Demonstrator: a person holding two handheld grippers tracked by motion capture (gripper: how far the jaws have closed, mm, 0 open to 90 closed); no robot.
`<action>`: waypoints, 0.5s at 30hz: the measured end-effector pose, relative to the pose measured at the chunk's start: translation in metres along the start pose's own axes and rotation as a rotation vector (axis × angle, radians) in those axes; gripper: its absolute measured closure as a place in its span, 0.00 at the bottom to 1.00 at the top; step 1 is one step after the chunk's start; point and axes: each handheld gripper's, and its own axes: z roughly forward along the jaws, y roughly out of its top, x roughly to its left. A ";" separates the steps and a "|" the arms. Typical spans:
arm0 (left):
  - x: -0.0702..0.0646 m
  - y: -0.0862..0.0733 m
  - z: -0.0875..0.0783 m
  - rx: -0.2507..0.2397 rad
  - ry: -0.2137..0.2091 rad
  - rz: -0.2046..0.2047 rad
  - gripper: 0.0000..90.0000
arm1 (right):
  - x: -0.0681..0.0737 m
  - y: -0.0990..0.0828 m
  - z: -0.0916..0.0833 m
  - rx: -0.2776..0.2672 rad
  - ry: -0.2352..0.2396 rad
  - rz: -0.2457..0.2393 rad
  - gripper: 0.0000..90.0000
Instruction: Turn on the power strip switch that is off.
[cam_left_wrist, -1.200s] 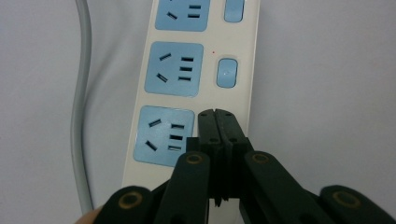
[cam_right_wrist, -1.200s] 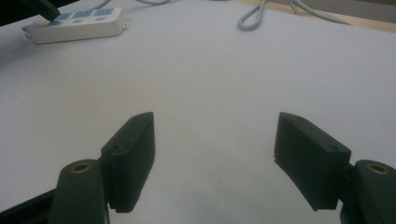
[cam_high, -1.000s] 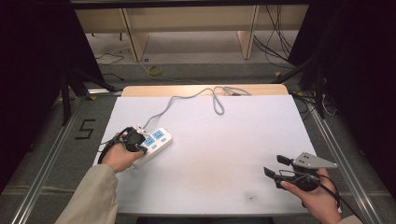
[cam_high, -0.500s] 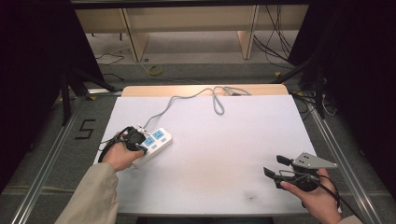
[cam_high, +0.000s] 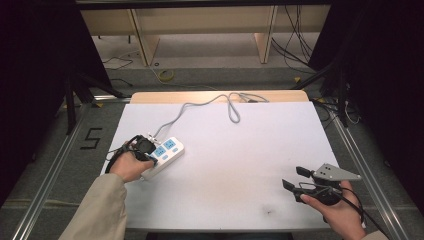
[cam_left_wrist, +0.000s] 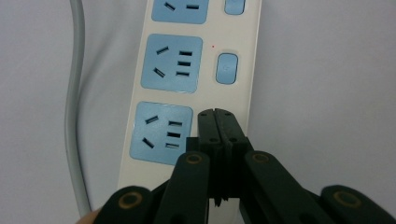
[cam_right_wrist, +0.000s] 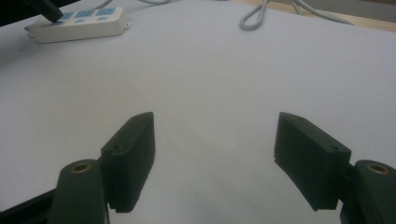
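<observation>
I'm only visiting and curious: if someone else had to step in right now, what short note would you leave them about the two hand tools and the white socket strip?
Left gripper: jaws shut together, tips down on the power strip, beside the nearest blue socket, where that socket's switch should be. It grips nothing.
Right gripper: jaws wide open, empty, held over the white table at the near right.
Power strip: lies flat at the table's left; its grey cable runs to the far edge.
Done: left tips are set on the strip.
Left: whether the switch is pressed cannot be told. Probably finish the press, then lift off.
</observation>
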 end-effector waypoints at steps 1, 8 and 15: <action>0.000 0.000 0.000 0.000 0.000 0.000 1.00 | 0.000 0.000 0.000 0.000 0.000 0.000 0.33; -0.001 0.001 0.001 0.007 0.006 0.002 1.00 | 0.000 0.000 0.000 0.002 0.000 0.000 0.33; -0.001 0.002 0.001 0.013 0.007 0.000 1.00 | 0.000 0.000 0.000 0.002 -0.001 -0.001 0.33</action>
